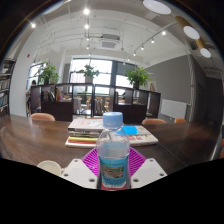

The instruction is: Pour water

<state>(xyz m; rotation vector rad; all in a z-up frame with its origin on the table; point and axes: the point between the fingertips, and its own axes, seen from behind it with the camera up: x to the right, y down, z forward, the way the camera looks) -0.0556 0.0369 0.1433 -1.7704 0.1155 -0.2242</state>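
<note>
Upright, level claw clamping bottle

Office lounge: partitions, potted plants

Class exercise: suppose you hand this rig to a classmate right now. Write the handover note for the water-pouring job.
Gripper: shut on the water bottle, which stands upright between the pink pads with its blue cap on.
Surroundings: wooden table below; a stack of books lies beyond the bottle. No cup or other vessel to pour into is in view.
Done: bottle grasped.
Left: cap probably has to come off, find the vessel, then tilt and pour.
</note>
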